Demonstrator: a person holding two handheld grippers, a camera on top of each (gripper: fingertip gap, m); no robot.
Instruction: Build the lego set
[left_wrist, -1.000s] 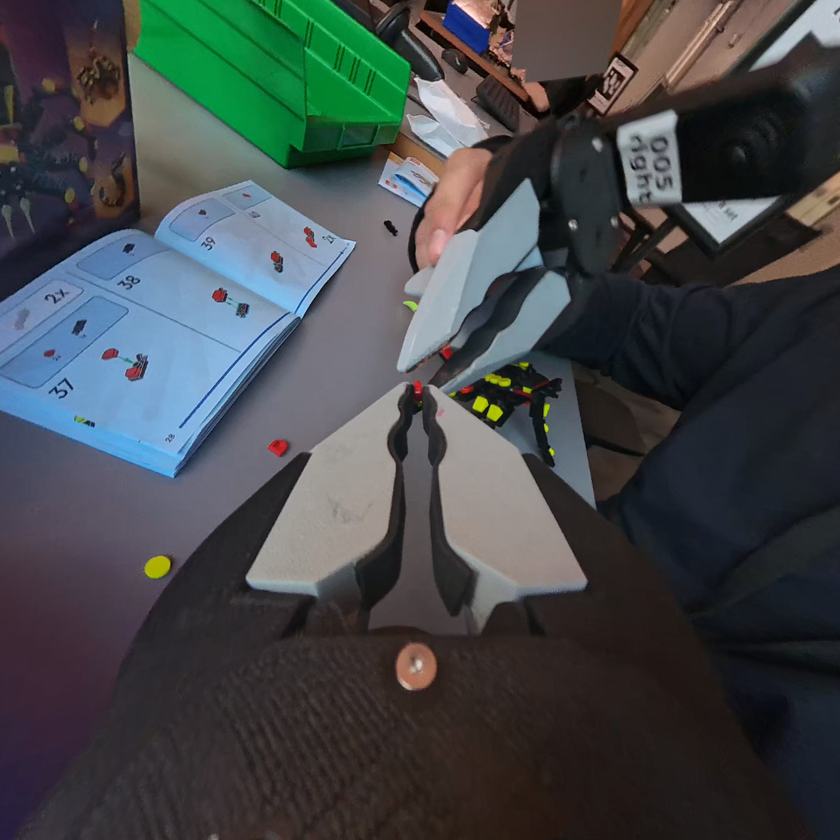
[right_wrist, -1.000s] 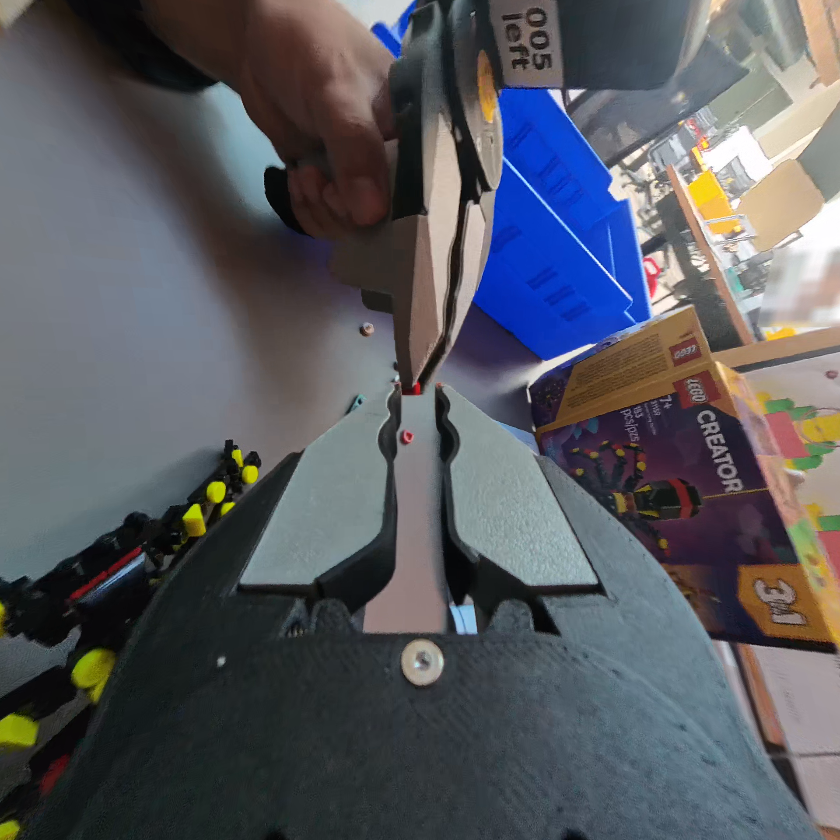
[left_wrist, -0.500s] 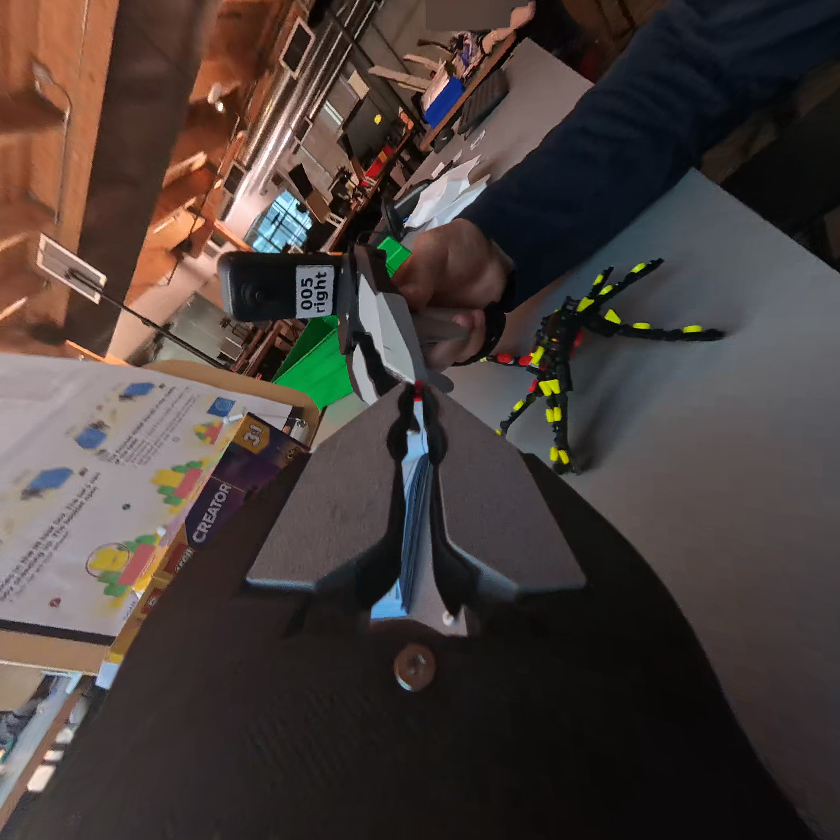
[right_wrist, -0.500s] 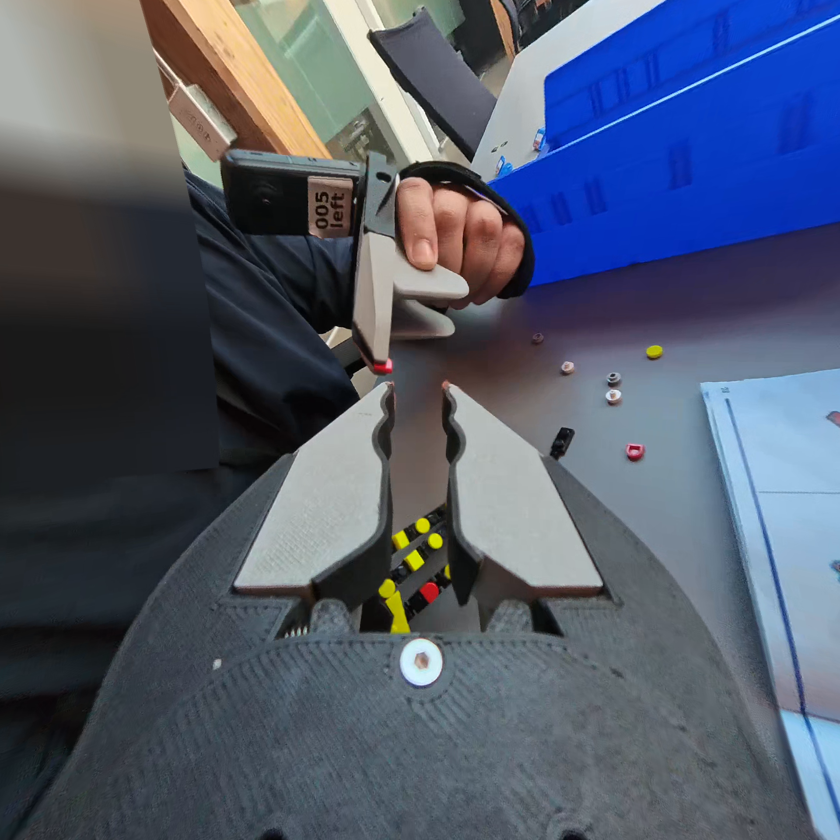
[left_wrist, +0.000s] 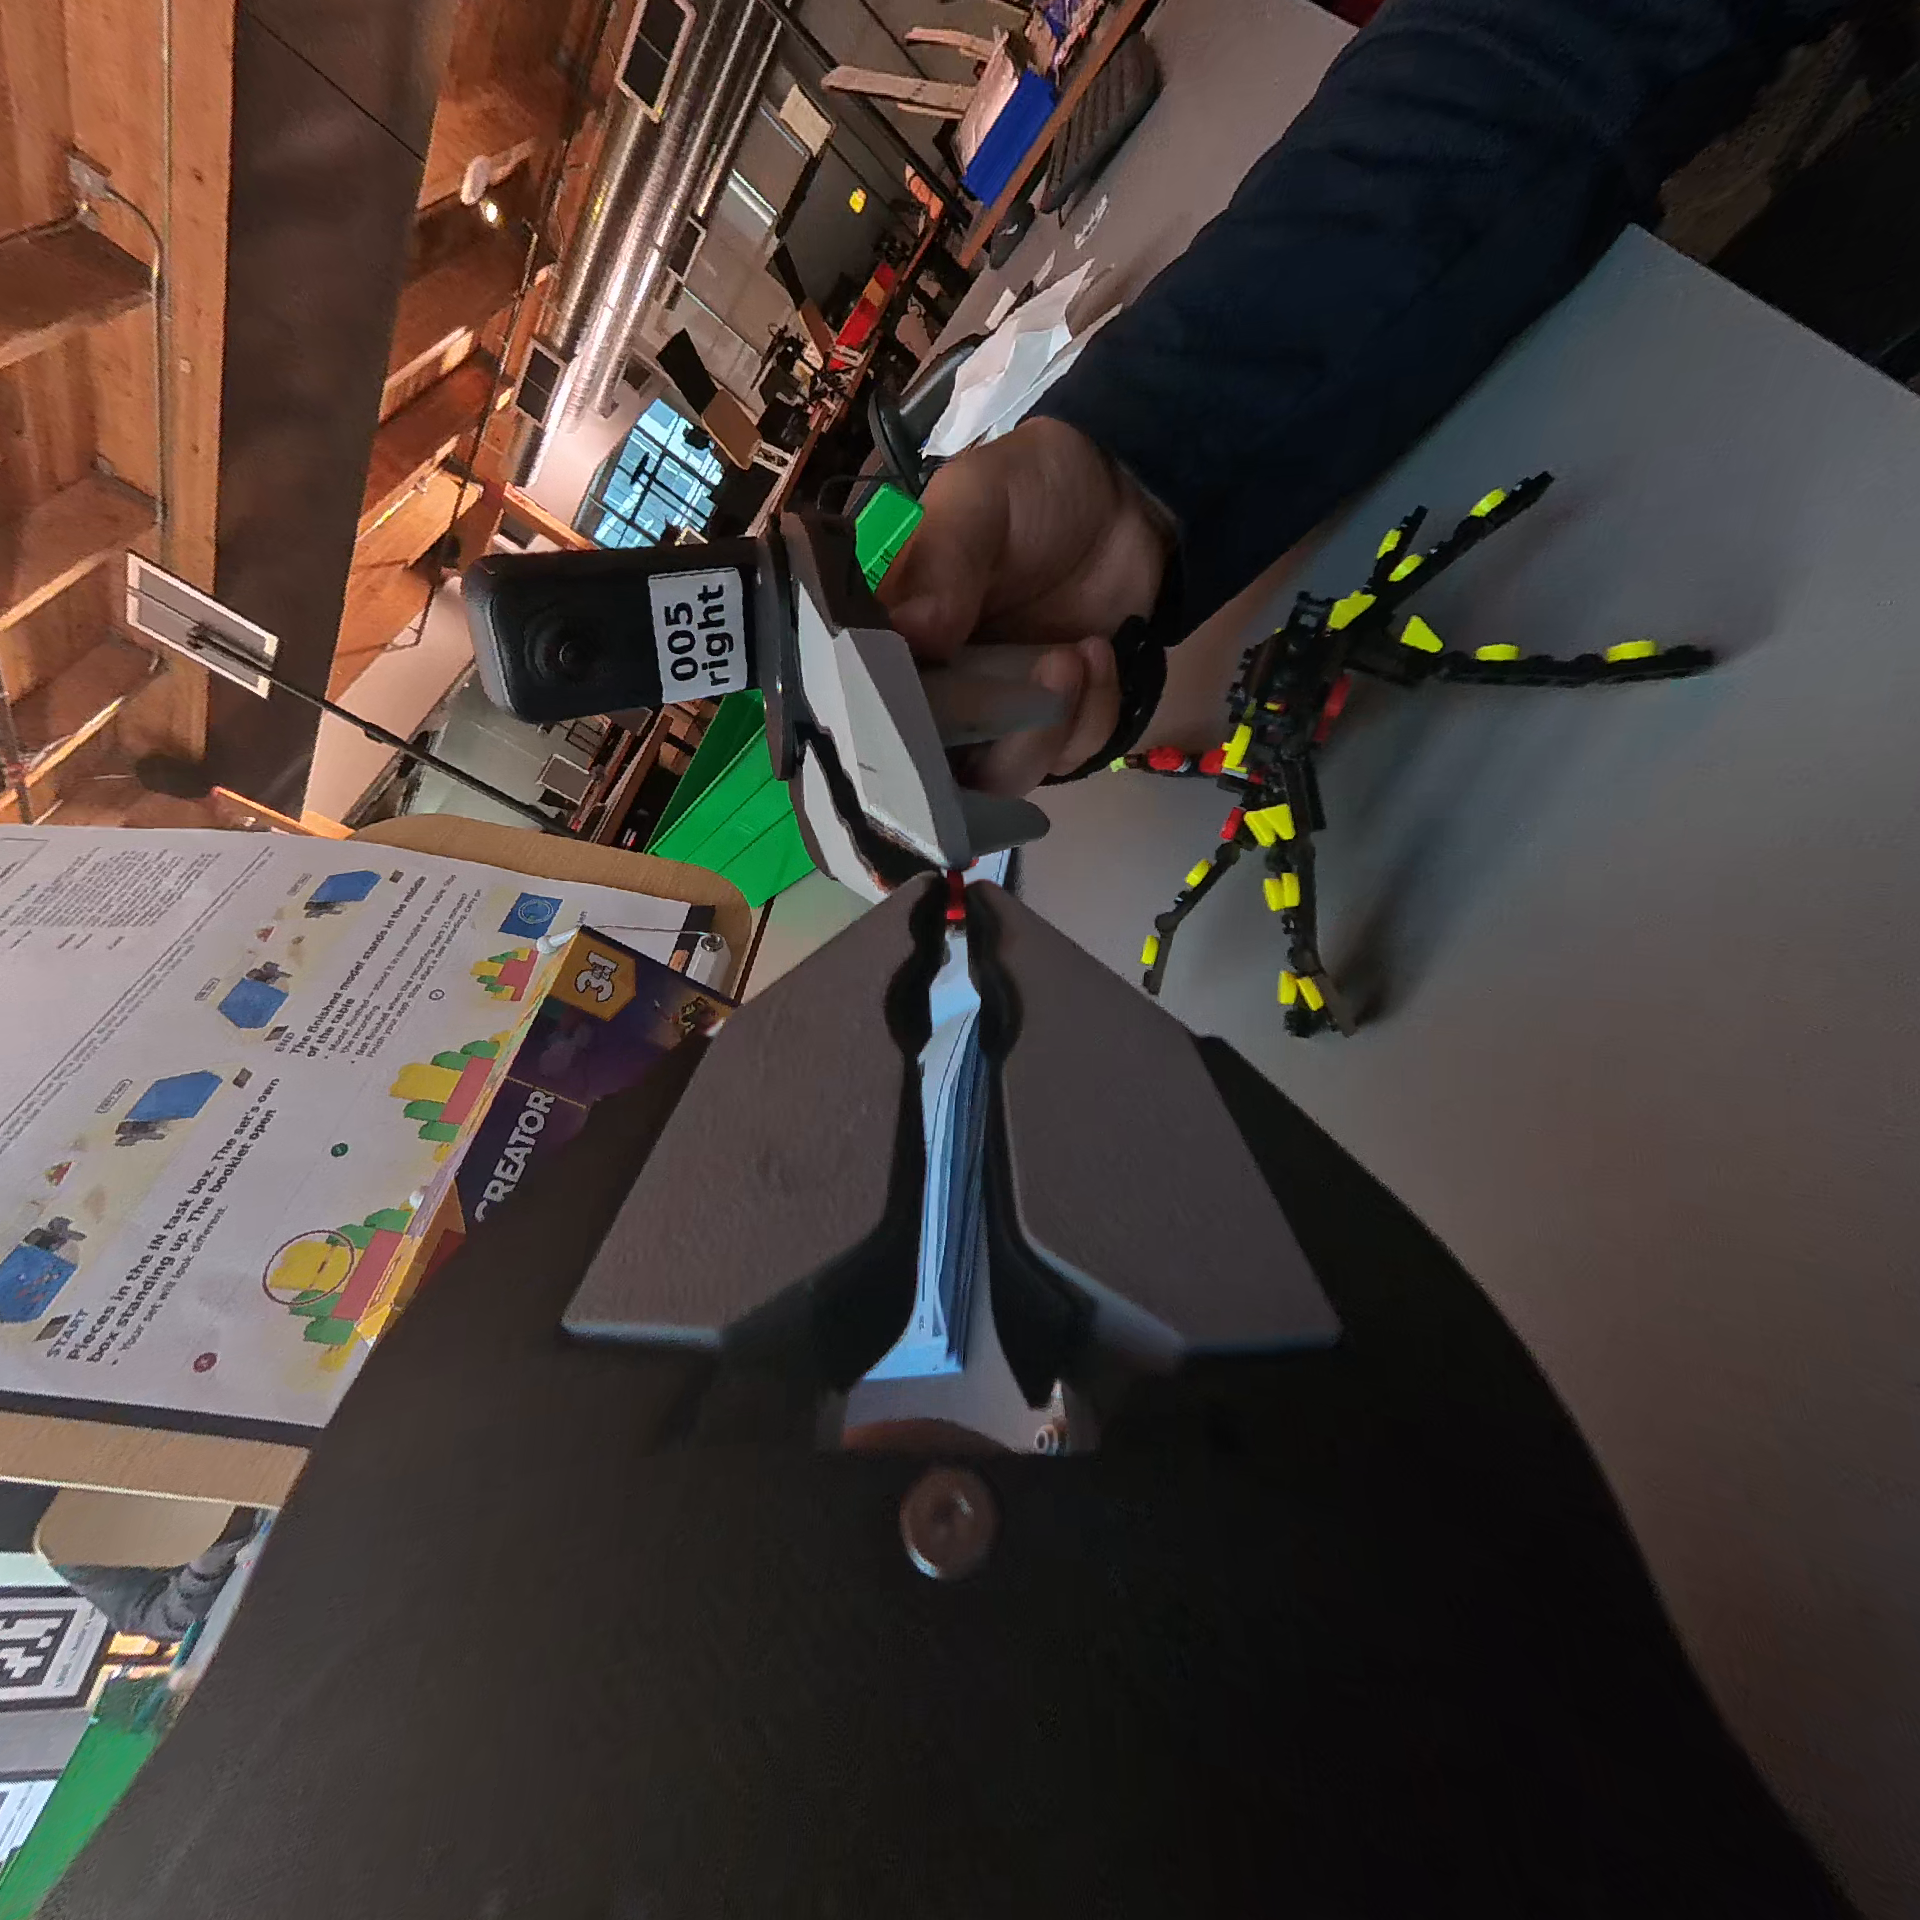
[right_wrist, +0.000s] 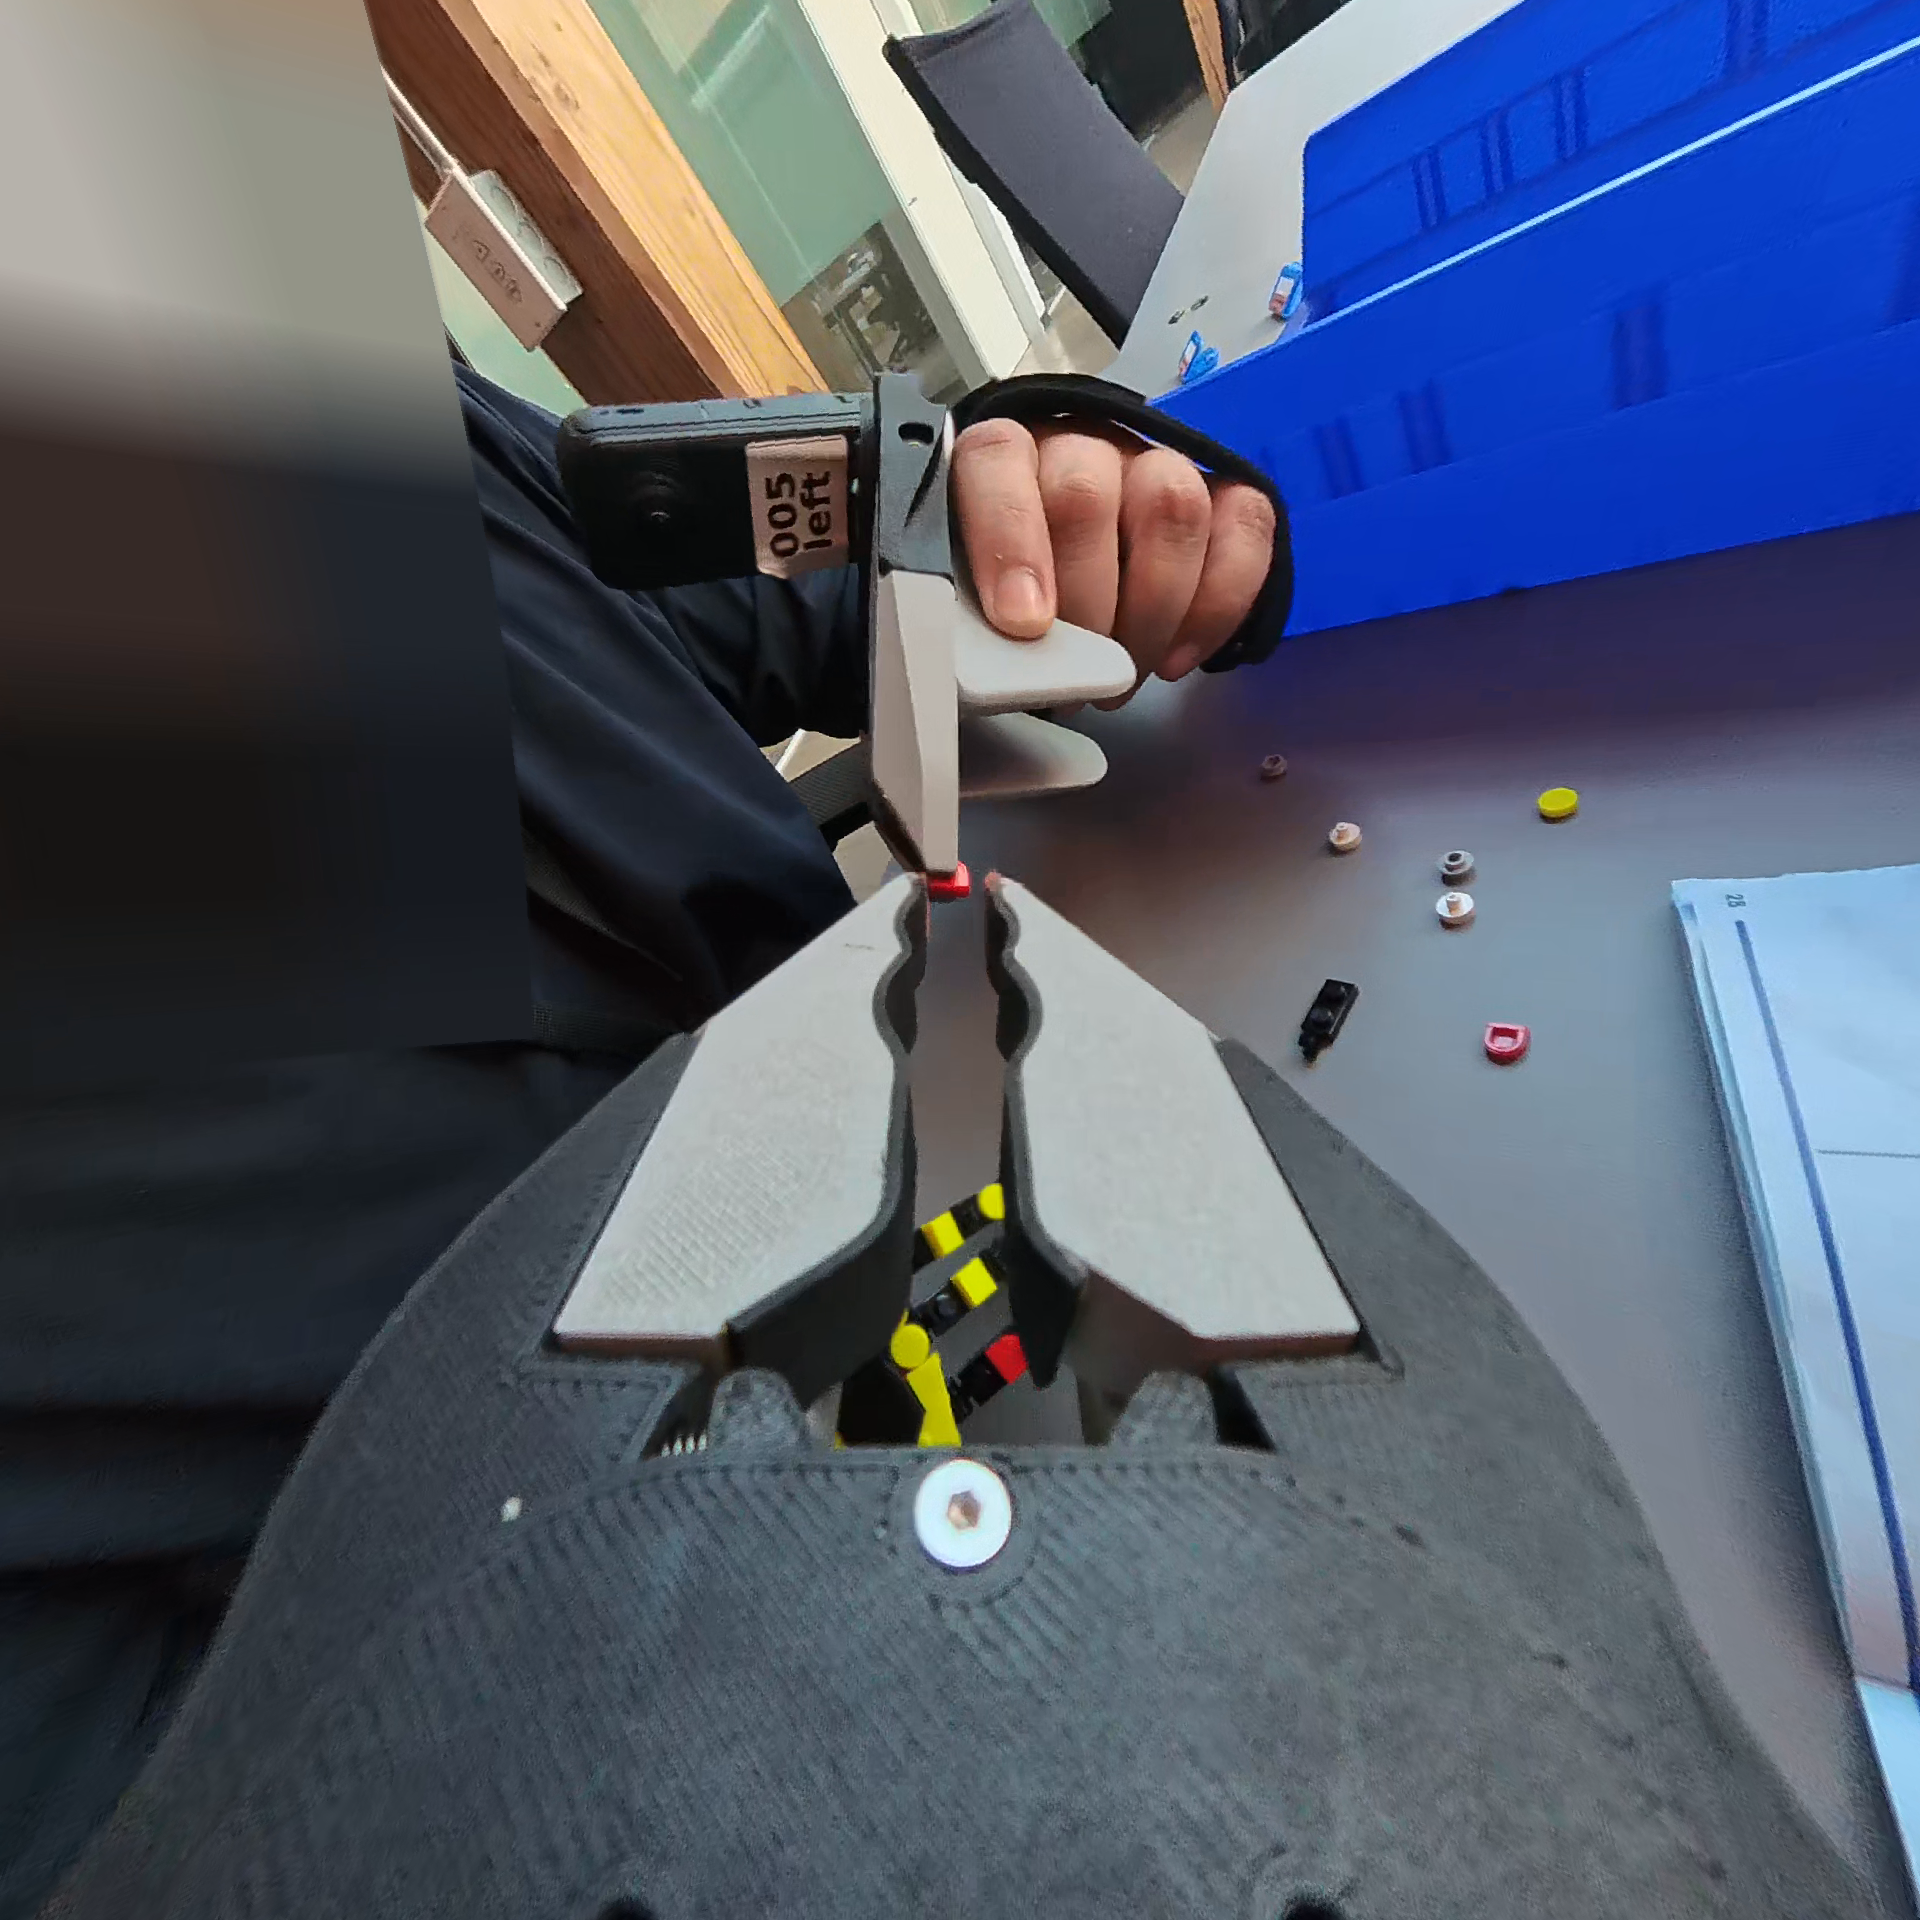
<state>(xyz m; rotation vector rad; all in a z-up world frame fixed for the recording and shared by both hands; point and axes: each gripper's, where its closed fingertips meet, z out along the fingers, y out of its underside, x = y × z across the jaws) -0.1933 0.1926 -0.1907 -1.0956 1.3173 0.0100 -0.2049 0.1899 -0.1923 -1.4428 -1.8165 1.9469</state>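
Note:
My left gripper (left_wrist: 954, 920) is shut on a small red piece (left_wrist: 954, 910) at its very tips, above the grey table (left_wrist: 1558, 1039). In the right wrist view the left gripper (right_wrist: 928, 857) points down with the red piece (right_wrist: 949, 884) at its tip. My right gripper (right_wrist: 956, 891) meets it tip to tip, its jaws a narrow gap apart with the red piece in the gap. The right gripper also shows in the left wrist view (left_wrist: 914, 868). The black, yellow and red spider model (left_wrist: 1283, 748) stands on the table, and part of it shows below my right fingers (right_wrist: 961, 1273).
Loose pieces lie on the table: a yellow round tile (right_wrist: 1556, 802), several grey studs (right_wrist: 1455, 863), a black piece (right_wrist: 1327, 1013), a red piece (right_wrist: 1505, 1042). The open booklet (right_wrist: 1849, 1195) is right, blue bins (right_wrist: 1610, 364) behind. A Lego box (left_wrist: 582, 1070), printed sheet (left_wrist: 208, 1039) and green bin (left_wrist: 738, 821) are nearby.
Both grippers have swung round from one second ago. Since half a second ago my right jaws have narrowed and come up around the red piece. The left gripper still holds it.

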